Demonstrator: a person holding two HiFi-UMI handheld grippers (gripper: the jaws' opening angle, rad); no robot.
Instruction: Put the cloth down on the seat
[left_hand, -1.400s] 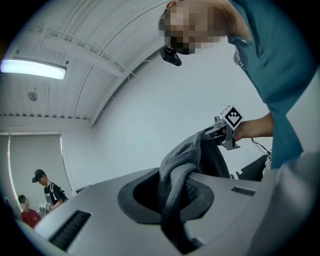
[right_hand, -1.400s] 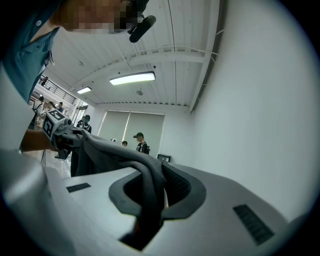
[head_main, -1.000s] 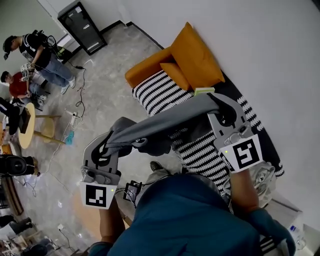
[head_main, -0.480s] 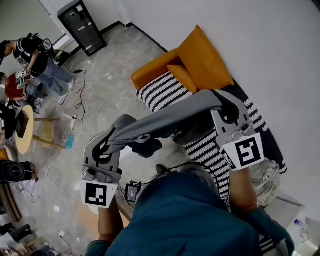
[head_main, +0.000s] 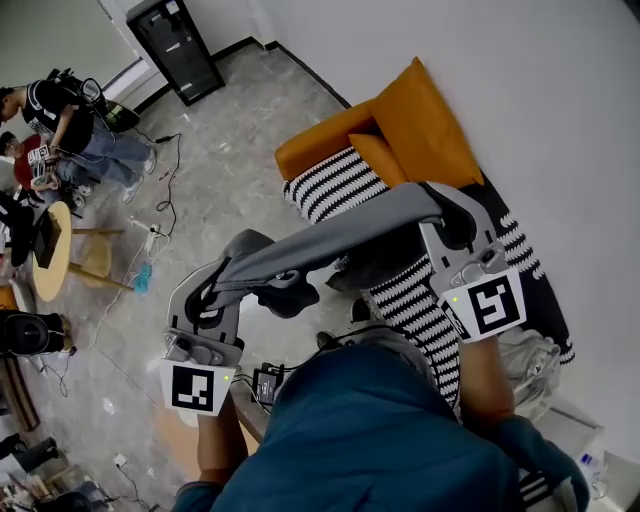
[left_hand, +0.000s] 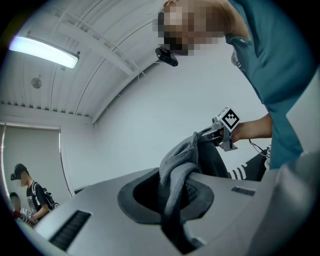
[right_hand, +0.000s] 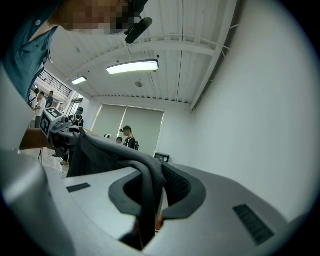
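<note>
Running along the white wall is one seat (head_main: 325, 185) with a black-and-white striped cover. One grey cloth (head_main: 330, 240) is stretched in the air as a band between the two grippers, above the seat's front edge and the floor beside it. Whether its darker hanging part touches the seat cannot be told. Two orange cushions sit at the seat's far end: the large cushion (head_main: 430, 115) leans on the wall and the small cushion (head_main: 385, 160) lies just in front of it. The left gripper (head_main: 222, 268) has its jaws pinched on the cloth's left end; in the left gripper view the cloth (left_hand: 176, 170) bunches between the pads. The right gripper (head_main: 447, 205) is clamped on the right end, with the cloth (right_hand: 146, 175) folded down between its jaws. Count: one seat, one cloth, two cushions, two grippers
</note>
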